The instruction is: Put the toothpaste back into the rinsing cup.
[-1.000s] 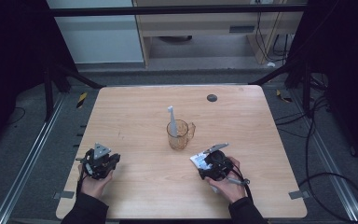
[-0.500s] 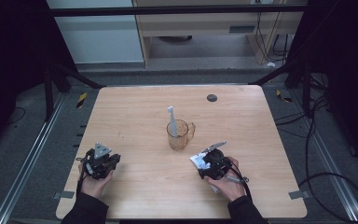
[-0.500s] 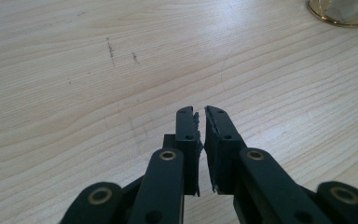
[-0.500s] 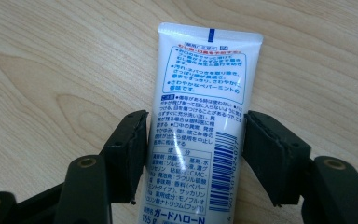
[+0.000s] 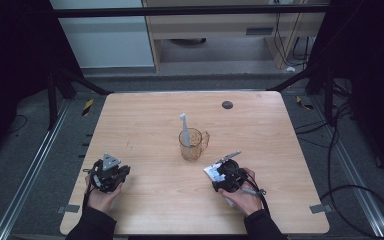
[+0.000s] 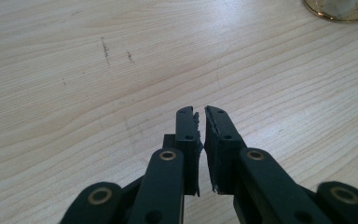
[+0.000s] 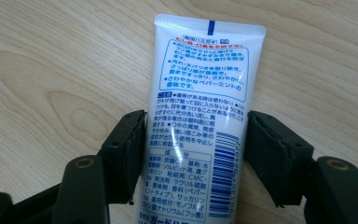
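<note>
Your right gripper (image 5: 219,172) has the toothpaste tube (image 7: 200,121) between its jaws, one black jaw on each long edge, and the jaws look pressed against the tube, so it is held. The tube points straight away from the jaws, long and flat, with its sealed flat end (image 7: 209,24) farthest from you and its printed side up. From above, the tube (image 5: 212,171) pokes out of that gripper toward the middle of the worktop (image 5: 145,125). The clear cup (image 5: 192,144) stands just beyond it, up and a little to the left, with a toothbrush (image 5: 184,129) standing in it. So the cup is much nearer to your right hand (image 5: 240,192) than to your left hand (image 5: 102,197). Your left gripper (image 6: 200,126) rests well apart on the other side, its jaws almost together with nothing between them, pointing at bare wood. If the tube goes to the cup, I think it's a short move forward and left.
</note>
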Available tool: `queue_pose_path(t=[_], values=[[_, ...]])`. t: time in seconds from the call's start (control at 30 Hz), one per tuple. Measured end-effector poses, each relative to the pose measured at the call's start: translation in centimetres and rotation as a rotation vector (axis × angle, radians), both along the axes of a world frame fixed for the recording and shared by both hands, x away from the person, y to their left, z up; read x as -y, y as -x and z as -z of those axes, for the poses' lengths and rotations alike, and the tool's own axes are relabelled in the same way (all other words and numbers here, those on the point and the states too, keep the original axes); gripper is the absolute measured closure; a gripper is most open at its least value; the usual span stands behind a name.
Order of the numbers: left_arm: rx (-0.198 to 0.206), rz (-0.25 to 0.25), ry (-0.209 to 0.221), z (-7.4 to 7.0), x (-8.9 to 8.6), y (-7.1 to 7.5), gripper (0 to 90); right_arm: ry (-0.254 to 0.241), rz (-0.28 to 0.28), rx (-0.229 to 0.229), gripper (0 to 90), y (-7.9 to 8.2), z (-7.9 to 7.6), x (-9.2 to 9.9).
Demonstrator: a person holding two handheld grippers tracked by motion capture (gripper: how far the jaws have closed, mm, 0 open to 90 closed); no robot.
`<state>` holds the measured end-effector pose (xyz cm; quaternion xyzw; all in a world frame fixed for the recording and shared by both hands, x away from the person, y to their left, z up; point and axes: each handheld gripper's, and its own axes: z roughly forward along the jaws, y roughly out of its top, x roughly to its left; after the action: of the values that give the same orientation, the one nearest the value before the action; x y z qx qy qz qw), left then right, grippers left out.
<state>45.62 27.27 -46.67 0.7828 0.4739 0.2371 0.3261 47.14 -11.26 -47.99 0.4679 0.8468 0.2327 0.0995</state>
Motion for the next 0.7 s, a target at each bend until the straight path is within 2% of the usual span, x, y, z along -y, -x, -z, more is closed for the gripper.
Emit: queue_pose_path(t=[0.43,0.7], values=[[-0.001,0.001,0.002,0.01,0.02,-0.03,83.6,0.043,0.011,0.007,43.2,-0.01,-0.07,-0.54],[-0.001,0.001,0.002,0.0,0.01,-0.05,83.6,0.02,0.015,0.002,55.7,0.06,-0.44,-0.23]])
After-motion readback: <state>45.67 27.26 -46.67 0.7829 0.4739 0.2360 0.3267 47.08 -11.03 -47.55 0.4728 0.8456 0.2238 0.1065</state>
